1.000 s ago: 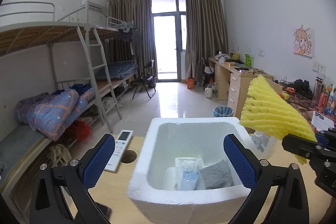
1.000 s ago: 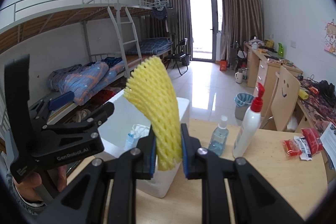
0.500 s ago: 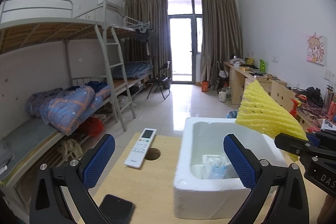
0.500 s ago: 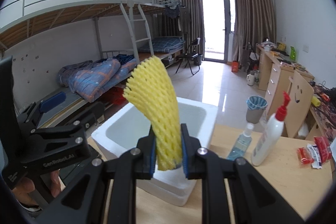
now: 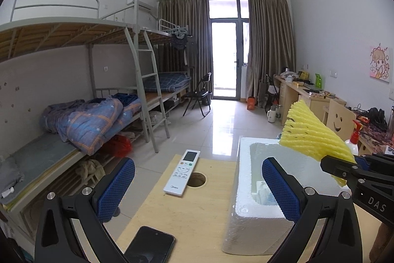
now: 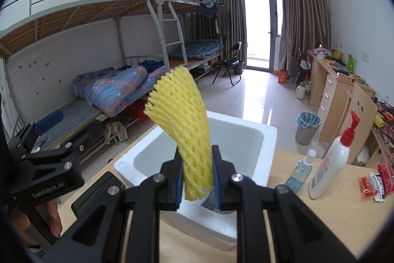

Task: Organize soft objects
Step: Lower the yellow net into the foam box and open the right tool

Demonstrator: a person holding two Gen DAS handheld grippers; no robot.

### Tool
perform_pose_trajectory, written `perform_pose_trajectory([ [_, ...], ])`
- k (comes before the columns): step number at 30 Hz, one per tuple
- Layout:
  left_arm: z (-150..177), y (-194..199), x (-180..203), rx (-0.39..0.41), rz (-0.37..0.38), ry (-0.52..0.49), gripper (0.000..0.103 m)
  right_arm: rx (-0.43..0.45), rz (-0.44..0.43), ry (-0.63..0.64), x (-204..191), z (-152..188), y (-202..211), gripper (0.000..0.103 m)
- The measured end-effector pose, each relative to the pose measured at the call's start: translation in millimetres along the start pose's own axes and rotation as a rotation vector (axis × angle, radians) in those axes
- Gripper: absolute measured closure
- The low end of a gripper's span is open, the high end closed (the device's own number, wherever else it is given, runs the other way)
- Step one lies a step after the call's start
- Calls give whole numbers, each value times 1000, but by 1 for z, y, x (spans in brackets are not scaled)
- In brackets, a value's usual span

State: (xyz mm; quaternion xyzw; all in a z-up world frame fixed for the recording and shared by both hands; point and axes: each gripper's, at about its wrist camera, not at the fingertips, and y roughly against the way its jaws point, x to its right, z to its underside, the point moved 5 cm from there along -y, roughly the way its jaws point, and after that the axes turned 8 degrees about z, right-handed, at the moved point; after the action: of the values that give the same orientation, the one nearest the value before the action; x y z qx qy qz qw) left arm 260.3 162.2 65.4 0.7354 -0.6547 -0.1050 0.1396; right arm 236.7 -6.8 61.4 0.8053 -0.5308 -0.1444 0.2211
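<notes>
1. The right hand-held gripper (image 6: 197, 173) was clamped on a yellow foam net (image 6: 181, 122). The net stood up tall and leaned a little to the left.
2. The left hand-held gripper (image 5: 198, 185) had its jaws wide apart, with nothing between them.
3. A dark phone (image 5: 150, 247) lay close to the near edge of the worktop (image 5: 197, 213).
4. A white remote (image 5: 182, 171) lay farther on, just beside a round hole (image 5: 196, 179) in the worktop. Bare wood lay between the phone and the remote.
5. A white foam box (image 6: 256, 137) sat on the worktop under the yellow foam net. Its top was open, and a few small things lay inside.
6. To the right of the box stood a small clear bottle (image 6: 299, 170) and a white bottle with a red pump (image 6: 332, 162). Red packets (image 6: 374, 183) lay near the worktop's right edge.
7. Past the far edge, the shiny floor (image 5: 216, 122) stretched open to the glass door (image 5: 225, 58). Bunk beds (image 5: 73, 90) lined the left wall.
</notes>
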Motion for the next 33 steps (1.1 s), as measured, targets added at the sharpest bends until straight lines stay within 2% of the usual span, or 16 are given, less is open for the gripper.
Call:
perform_pose_trajectory([
  [7,-1,1,0,4,2,14,0,-5,18,-11,2,2,-6,78],
  [9,-2,1,-1,6,3,16,0,-8,18,-15,3,2,-8,69],
  [11,-2,1,-1,9,2,23,0,-11,20,-18,3,2,-8,47],
  [12,-1,0,0,7,2,24,0,-9,20,-17,2,2,-8,40],
  [13,-1,-1,-1,5,3,25,0,-1,24,-26,3,2,-6,26],
  [14,0,-2,-2,5,2,26,0,5,30,-34,4,2,-5,16],
  [17,0,-3,-5,1,3,28,0,20,53,-54,8,1,-3,2],
  [23,1,-4,-3,4,4,23,0,22,85,-30,8,2,-2,0],
  [33,0,0,-3,6,16,16,0,26,71,-31,6,1,3,0],
])
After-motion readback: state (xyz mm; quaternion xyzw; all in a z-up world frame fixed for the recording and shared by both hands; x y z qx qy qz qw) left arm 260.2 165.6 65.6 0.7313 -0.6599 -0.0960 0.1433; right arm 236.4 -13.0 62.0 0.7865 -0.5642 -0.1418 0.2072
